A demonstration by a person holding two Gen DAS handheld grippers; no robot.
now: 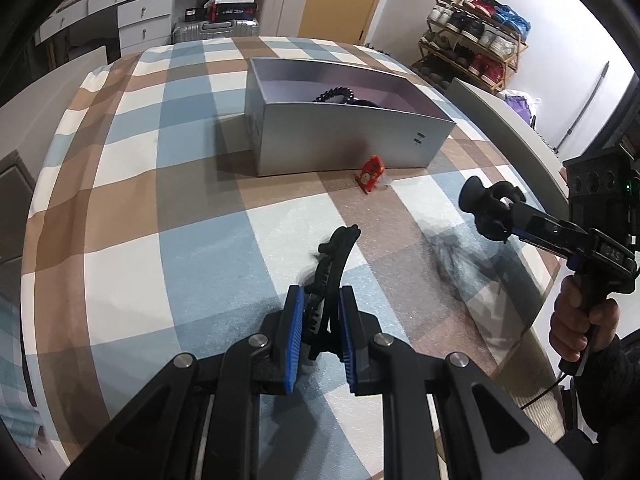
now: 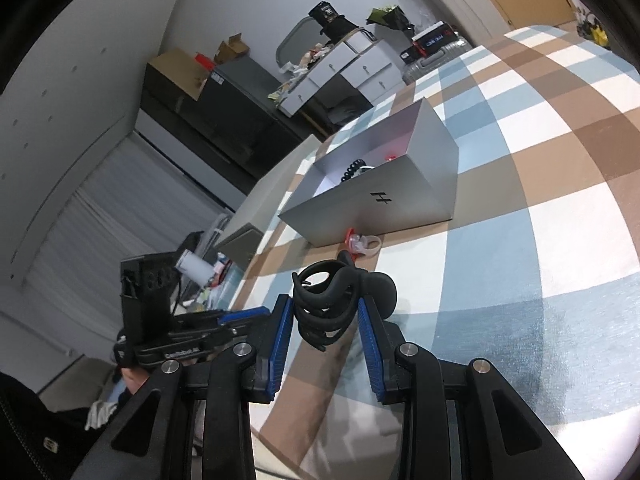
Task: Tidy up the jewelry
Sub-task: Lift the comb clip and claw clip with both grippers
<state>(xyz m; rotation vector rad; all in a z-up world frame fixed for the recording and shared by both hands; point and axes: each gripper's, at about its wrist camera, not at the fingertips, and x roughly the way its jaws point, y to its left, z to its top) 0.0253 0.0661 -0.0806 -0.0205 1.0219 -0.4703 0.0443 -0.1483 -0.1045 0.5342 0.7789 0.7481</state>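
My left gripper (image 1: pixel 320 294) is shut on a curved black toothed hair clip (image 1: pixel 340 248), which sticks out forward above the checked tablecloth (image 1: pixel 160 200). My right gripper (image 2: pixel 324 302) is shut on a black claw clip (image 2: pixel 320 280). In the left wrist view the right gripper (image 1: pixel 512 222) hovers at the right with the claw clip (image 1: pixel 480 204) at its tips. An open silver box (image 1: pixel 348 140) (image 2: pixel 380 200) stands ahead and holds a black beaded piece (image 1: pixel 336 94) (image 2: pixel 352 170). A small red clip (image 1: pixel 372 178) (image 2: pixel 360 244) lies just in front of the box.
The table's right edge (image 1: pixel 532 216) runs under the right gripper, held by a person's hand (image 1: pixel 580 320). Behind the table are white drawers (image 1: pixel 132 8), a suitcase (image 1: pixel 216 28) and a shoe rack (image 1: pixel 472 40). A grey chair back (image 2: pixel 264 196) stands beside the table.
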